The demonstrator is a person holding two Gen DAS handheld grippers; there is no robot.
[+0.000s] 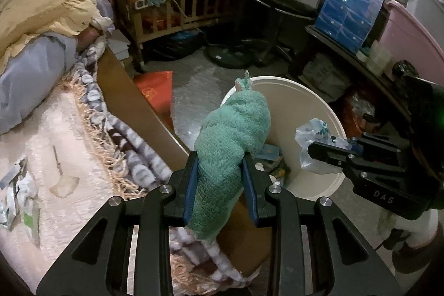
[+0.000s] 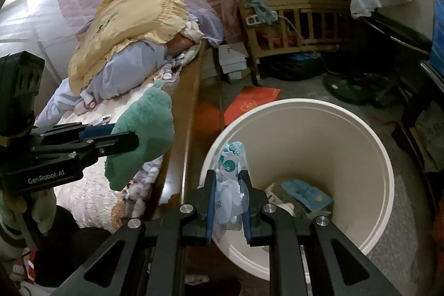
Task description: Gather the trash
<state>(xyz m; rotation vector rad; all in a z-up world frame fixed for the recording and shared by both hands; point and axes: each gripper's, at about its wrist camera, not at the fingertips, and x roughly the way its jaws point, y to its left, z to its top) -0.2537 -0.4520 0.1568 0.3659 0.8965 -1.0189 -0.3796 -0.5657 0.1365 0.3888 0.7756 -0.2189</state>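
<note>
My left gripper (image 1: 220, 165) is shut on a green fuzzy cloth (image 1: 234, 135) and holds it over the bed edge, just left of the cream bin (image 1: 310, 99). It also shows in the right wrist view (image 2: 122, 136), with the cloth (image 2: 144, 126) hanging from it. My right gripper (image 2: 227, 179) is shut on a crumpled white and teal plastic wrapper (image 2: 230, 171), held over the near rim of the bin (image 2: 369, 140). The right gripper (image 1: 313, 150) and wrapper (image 1: 313, 135) also show in the left wrist view. Paper trash (image 2: 302, 193) lies in the bin's bottom.
The bed (image 1: 55, 157) with a fringed blanket, wrappers (image 1: 19, 190), a yellow pillow (image 2: 130, 27) and a wooden side rail (image 2: 188, 113) is on the left. A wooden crib (image 2: 291, 4), a red bag (image 2: 249, 104), a fan base (image 1: 230, 57) and cluttered shelves (image 1: 360, 27) surround the floor.
</note>
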